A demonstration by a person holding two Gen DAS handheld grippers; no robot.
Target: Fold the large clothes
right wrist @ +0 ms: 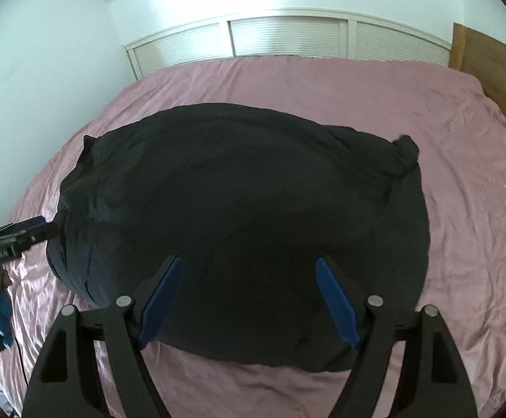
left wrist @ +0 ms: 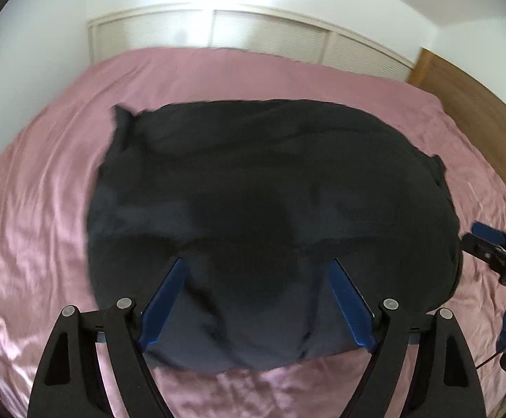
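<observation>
A black garment (left wrist: 270, 216) is spread on a bed covered by a pink sheet (left wrist: 37, 209), roughly in the middle of the mattress, with its near edge lying just in front of both grippers. It looks folded at least once already, judging by the thick, rounded outline and the small peaks of cloth at the far corners, though the layers cannot be counted in so dark a fabric.

The left gripper (left wrist: 257, 278) is held wide, its blue pads apart above the near part of the cloth, and nothing is clamped between them. The right gripper (right wrist: 249, 275) is likewise spread wide over the near edge, with no cloth pinched.

Several things could go wrong from here. If only the top layer is caught at the near edge, the lower layers would be left behind and the fold pulled askew. The satin-like sheet is wrinkled and seems slippery, so it could be pinched together with the garment and dragged up. If the two sides are lifted unevenly, the loose far corners could bunch further. Against such dark cloth an edge is easily misjudged, and a pinch could be closed on nothing.
</observation>
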